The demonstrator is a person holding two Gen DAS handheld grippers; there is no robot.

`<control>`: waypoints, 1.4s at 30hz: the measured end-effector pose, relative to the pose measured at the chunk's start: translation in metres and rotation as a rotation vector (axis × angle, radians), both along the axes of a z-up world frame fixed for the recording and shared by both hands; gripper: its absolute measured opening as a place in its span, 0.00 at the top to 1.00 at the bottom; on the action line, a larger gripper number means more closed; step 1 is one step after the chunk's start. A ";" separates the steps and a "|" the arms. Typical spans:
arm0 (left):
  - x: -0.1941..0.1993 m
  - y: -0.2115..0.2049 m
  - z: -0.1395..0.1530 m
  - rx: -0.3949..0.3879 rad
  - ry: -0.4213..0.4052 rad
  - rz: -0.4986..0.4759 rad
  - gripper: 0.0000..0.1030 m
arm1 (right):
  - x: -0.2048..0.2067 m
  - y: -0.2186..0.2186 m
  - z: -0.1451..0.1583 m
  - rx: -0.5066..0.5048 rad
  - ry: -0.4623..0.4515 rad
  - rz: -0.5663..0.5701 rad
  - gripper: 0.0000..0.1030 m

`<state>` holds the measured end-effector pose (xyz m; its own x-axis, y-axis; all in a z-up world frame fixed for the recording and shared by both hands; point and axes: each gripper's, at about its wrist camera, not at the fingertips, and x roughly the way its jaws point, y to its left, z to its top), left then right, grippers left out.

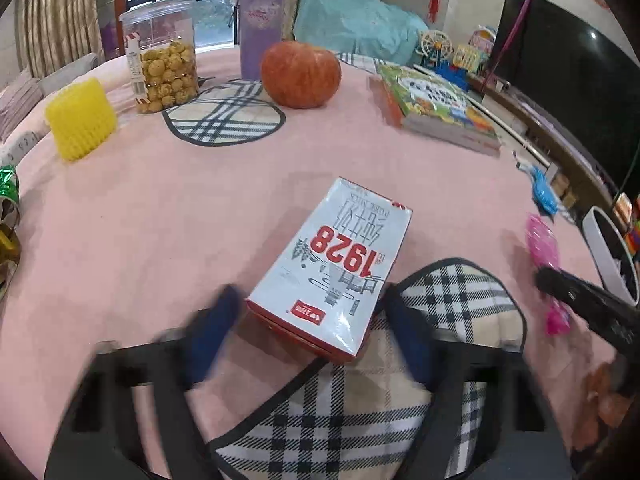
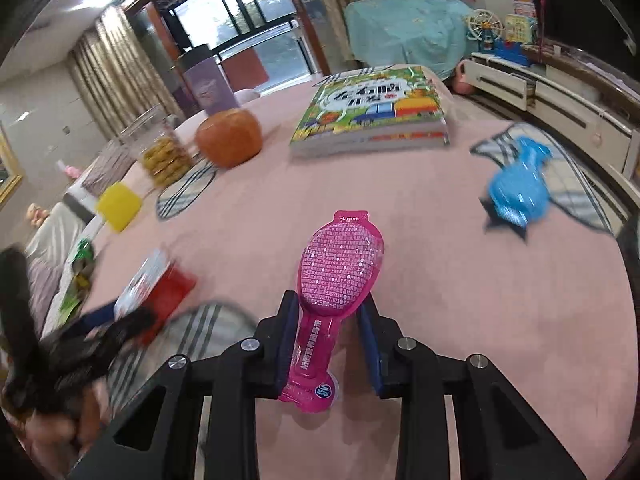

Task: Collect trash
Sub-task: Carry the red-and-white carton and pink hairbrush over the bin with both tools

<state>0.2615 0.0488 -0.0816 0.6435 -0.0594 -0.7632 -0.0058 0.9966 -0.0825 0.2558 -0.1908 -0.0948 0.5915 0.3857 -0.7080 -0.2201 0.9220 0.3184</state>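
A white milk carton marked 1928 (image 1: 332, 268) sits between the blue pads of my left gripper (image 1: 312, 320), which closes on its near end; the fingers are blurred. It shows as a blur in the right wrist view (image 2: 154, 286). My right gripper (image 2: 328, 320) is around the neck of a pink pouch wrapper (image 2: 336, 280) on the pink tablecloth; a small gap shows at the right pad. The pink pouch also shows in the left wrist view (image 1: 544, 248). A blue wrapper (image 2: 518, 192) lies to the right.
An apple (image 1: 300, 74), a snack jar (image 1: 164, 64), a purple bottle (image 1: 262, 20), a yellow sponge (image 1: 80, 118) and a picture book (image 1: 436, 106) stand further back. Plaid mats (image 1: 224, 114) lie on the cloth. A white bin (image 1: 608, 256) stands at the right edge. Foil wrappers (image 1: 8, 216) lie left.
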 end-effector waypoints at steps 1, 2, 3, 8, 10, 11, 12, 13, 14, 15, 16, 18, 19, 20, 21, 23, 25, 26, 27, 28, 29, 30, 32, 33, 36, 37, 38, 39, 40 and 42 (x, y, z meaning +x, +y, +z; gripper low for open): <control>0.000 -0.001 0.000 0.004 -0.002 -0.005 0.41 | -0.008 -0.005 -0.002 0.007 0.008 -0.006 0.71; -0.001 -0.003 0.001 0.001 -0.009 -0.019 0.42 | -0.012 -0.008 -0.003 0.013 0.013 -0.011 0.71; -0.003 -0.005 0.002 0.002 -0.014 -0.025 0.42 | -0.019 -0.013 -0.004 0.019 0.012 -0.020 0.71; -0.017 -0.018 0.008 -0.037 -0.021 -0.064 0.43 | -0.038 -0.027 0.002 0.034 -0.014 -0.057 0.71; -0.024 -0.026 0.010 -0.050 -0.022 -0.078 0.43 | -0.044 -0.029 0.007 0.034 -0.028 -0.057 0.71; -0.027 -0.030 0.011 -0.060 -0.021 -0.087 0.43 | -0.046 -0.031 0.009 0.036 -0.030 -0.056 0.71; -0.029 -0.034 0.012 -0.067 -0.021 -0.093 0.43 | -0.048 -0.034 0.010 0.037 -0.032 -0.056 0.71; -0.033 -0.040 0.013 -0.073 -0.024 -0.103 0.43 | -0.051 -0.036 0.012 0.038 -0.035 -0.057 0.71; -0.037 -0.048 0.015 -0.074 -0.026 -0.117 0.43 | -0.054 -0.039 0.013 0.040 -0.039 -0.059 0.71; -0.039 -0.053 0.015 -0.073 -0.027 -0.126 0.43 | -0.056 -0.041 0.014 0.040 -0.042 -0.061 0.71; -0.041 -0.060 0.016 -0.072 -0.029 -0.139 0.43 | -0.059 -0.044 0.015 0.040 -0.045 -0.064 0.71; -0.045 -0.074 0.017 -0.068 -0.031 -0.170 0.43 | -0.064 -0.048 0.016 0.045 -0.050 -0.074 0.71; -0.047 -0.081 0.017 -0.068 -0.030 -0.184 0.43 | -0.067 -0.052 0.017 0.048 -0.053 -0.081 0.71; -0.049 -0.088 0.017 -0.070 -0.026 -0.200 0.43 | -0.070 -0.055 0.016 0.053 -0.053 -0.087 0.71; -0.050 -0.094 0.017 -0.072 -0.024 -0.212 0.43 | -0.073 -0.059 0.015 0.057 -0.051 -0.091 0.71; -0.054 -0.107 0.017 -0.064 -0.026 -0.239 0.43 | -0.079 -0.065 0.015 0.059 -0.052 -0.102 0.72; -0.057 -0.116 0.018 -0.060 -0.029 -0.257 0.43 | -0.083 -0.070 0.015 0.062 -0.052 -0.109 0.72; -0.058 -0.121 0.019 -0.058 -0.032 -0.266 0.43 | -0.085 -0.072 0.015 0.065 -0.051 -0.111 0.72; -0.059 -0.124 0.020 -0.057 -0.032 -0.270 0.43 | -0.087 -0.075 0.015 0.067 -0.051 -0.115 0.72; -0.060 -0.127 0.020 -0.059 -0.032 -0.274 0.43 | -0.090 -0.078 0.016 0.070 -0.053 -0.118 0.72; -0.060 -0.129 0.020 -0.060 -0.030 -0.278 0.43 | -0.092 -0.080 0.016 0.072 -0.055 -0.122 0.72; -0.060 -0.133 0.021 -0.063 -0.027 -0.283 0.43 | -0.094 -0.084 0.016 0.077 -0.055 -0.130 0.72; -0.062 -0.139 0.022 -0.065 -0.024 -0.291 0.43 | -0.097 -0.090 0.017 0.084 -0.059 -0.140 0.72; -0.063 -0.142 0.022 -0.064 -0.025 -0.296 0.43 | -0.098 -0.093 0.018 0.087 -0.061 -0.146 0.72; -0.065 -0.154 0.025 -0.056 -0.033 -0.313 0.43 | -0.102 -0.102 0.020 0.104 -0.066 -0.159 0.72; -0.066 -0.158 0.027 -0.051 -0.037 -0.320 0.43 | -0.103 -0.105 0.021 0.108 -0.068 -0.164 0.72; -0.067 -0.163 0.028 -0.045 -0.040 -0.329 0.43 | -0.105 -0.107 0.021 0.111 -0.071 -0.167 0.72; -0.068 -0.166 0.029 -0.043 -0.041 -0.334 0.43 | -0.106 -0.109 0.022 0.117 -0.073 -0.172 0.72; -0.068 -0.169 0.030 -0.039 -0.043 -0.341 0.43 | -0.107 -0.113 0.023 0.125 -0.075 -0.179 0.72; -0.069 -0.177 0.031 -0.037 -0.044 -0.355 0.43 | -0.110 -0.119 0.025 0.133 -0.080 -0.188 0.72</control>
<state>0.1925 -0.1279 -0.0502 0.6096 -0.3123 -0.7286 0.3449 0.9321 -0.1109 0.1459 -0.3099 -0.0693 0.7141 0.3497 -0.6064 -0.0778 0.9005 0.4278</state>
